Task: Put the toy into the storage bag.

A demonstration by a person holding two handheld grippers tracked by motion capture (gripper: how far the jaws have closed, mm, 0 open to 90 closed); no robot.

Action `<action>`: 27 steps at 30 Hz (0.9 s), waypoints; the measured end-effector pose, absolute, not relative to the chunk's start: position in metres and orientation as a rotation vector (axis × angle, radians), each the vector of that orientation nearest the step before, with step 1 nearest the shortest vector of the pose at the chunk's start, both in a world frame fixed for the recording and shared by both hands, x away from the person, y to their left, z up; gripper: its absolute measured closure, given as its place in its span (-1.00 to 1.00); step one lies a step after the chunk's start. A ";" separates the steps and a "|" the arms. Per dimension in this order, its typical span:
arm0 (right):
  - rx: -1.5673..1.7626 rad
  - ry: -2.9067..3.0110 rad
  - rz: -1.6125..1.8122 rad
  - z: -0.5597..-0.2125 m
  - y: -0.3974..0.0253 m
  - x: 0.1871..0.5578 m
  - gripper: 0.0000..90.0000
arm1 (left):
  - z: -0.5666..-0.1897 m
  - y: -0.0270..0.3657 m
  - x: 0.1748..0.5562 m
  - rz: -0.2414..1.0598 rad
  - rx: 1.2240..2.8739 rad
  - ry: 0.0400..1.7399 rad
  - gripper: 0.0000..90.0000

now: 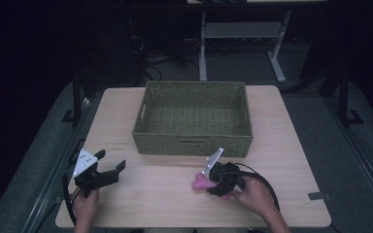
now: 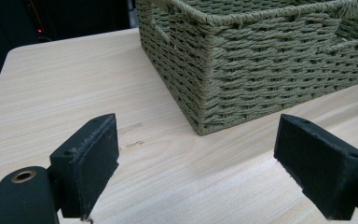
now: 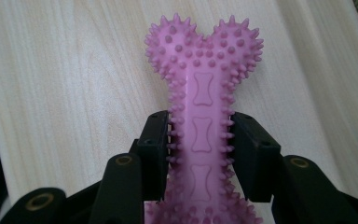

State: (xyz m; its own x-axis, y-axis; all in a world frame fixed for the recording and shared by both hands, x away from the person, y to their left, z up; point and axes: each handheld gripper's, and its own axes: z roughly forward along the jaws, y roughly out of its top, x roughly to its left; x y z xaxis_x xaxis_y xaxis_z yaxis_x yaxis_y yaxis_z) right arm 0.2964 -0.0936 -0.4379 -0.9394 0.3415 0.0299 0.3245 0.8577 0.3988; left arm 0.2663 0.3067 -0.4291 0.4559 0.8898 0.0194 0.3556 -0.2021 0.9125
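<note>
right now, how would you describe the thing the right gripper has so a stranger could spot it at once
Start at the green woven basket on the light wooden table, then look just in front of its near right corner. There the right gripper is shut on a pink bone-shaped toy lying on the tabletop. It is covered in small rubbery spikes and is the one bright pink item here.

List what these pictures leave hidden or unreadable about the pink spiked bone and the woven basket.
- Pink bone, right gripper view: its near end is cut off by the bottom edge and the right tongs that clamp its shaft.
- Same bone, high view: mostly covered by the tongs and hand; spikes too small to see.
- Basket, left gripper view: the frame edges cut it off, so its inside is unseen.
- Basket, high view: the front wall hides the nearest floor strip.
</note>
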 end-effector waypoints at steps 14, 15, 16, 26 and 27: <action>0.515 3.051 0.780 -0.407 -0.109 0.315 0.29 | -0.429 0.307 0.266 0.710 1.761 1.065 -0.70; 0.506 3.057 0.794 -0.404 -0.110 0.317 0.29 | -0.429 0.307 0.266 0.709 1.762 1.066 -0.70; 0.503 3.064 0.798 -0.402 -0.110 0.318 0.29 | -0.429 0.307 0.266 0.709 1.763 1.066 -0.70; 0.468 3.074 0.839 -0.375 -0.116 0.333 0.29 | -0.429 0.307 0.267 0.708 1.758 1.069 -0.70; 0.464 3.075 0.847 -0.372 -0.116 0.335 0.29 | -0.429 0.307 0.267 0.708 1.758 1.070 -0.70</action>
